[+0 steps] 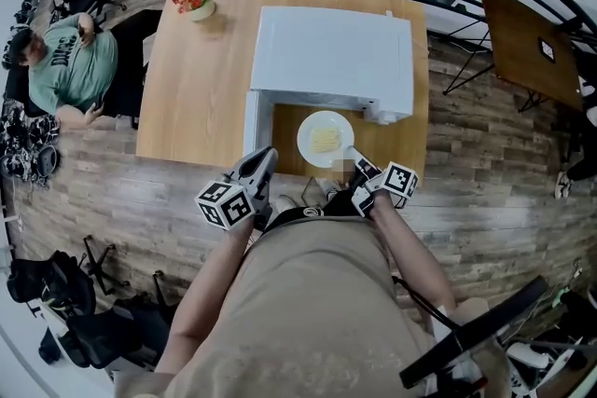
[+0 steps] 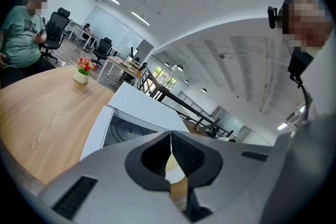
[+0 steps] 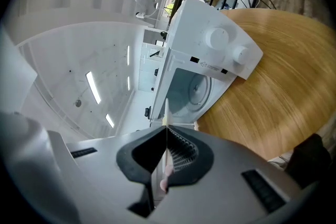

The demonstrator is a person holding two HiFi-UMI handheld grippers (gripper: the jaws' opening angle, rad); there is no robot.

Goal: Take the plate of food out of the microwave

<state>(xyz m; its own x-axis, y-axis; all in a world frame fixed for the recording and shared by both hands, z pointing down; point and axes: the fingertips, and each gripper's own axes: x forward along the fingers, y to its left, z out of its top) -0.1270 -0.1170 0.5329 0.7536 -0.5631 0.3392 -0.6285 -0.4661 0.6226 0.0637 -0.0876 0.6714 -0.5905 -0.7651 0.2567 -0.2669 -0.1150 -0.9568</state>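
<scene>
Head view showed the right hand-held gripper (image 1: 356, 165) clamped on the near-right rim of the plate (image 1: 308, 130) by the front edge of the tabletop (image 1: 187, 107), the left hand-held gripper (image 1: 265, 159) closed, empty, farther off.

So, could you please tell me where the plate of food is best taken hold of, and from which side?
By its thin rim, at the near right edge, coming in level from the person's side. The plate is flat and shallow with the food mid-plate, the microwave stands behind it and its open door flanks the left. The right tool is shut on that rim.
</scene>
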